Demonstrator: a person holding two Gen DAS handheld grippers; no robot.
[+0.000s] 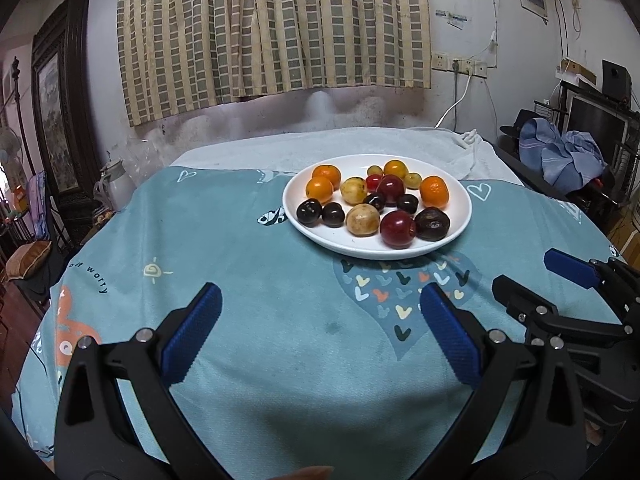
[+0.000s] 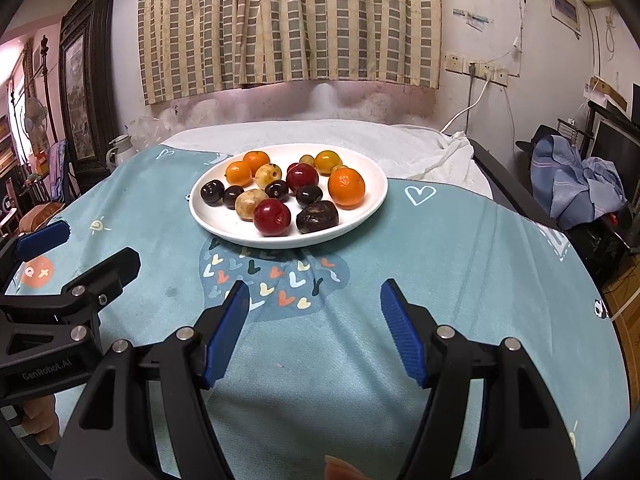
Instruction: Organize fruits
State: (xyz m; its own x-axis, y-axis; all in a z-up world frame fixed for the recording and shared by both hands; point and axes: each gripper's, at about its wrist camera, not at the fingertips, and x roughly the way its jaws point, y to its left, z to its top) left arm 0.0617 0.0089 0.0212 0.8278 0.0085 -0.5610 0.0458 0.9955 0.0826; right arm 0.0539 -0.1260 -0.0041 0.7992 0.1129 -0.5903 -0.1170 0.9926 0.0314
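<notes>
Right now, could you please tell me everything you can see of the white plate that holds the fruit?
The white plate is round, shallow and glossy, seemingly ceramic, with a raised rim. It rests flat on the teal printed cloth, its near edge over the cloth's heart-pattern patch. On it lie oranges, red, dark and yellowish fruits, mostly toward the middle and back. Both grippers hang open short of it; neither touches it.

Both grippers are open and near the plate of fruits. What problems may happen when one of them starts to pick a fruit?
1. The fruits lie packed together on the white plate; fingers closing on the red fruit at the front may push its neighbours, such as the wrinkled dark fruit.
2. The fruits are round, so a nudged one might roll off onto the blue cloth.
3. The left gripper and right gripper are close side by side and might collide.
</notes>
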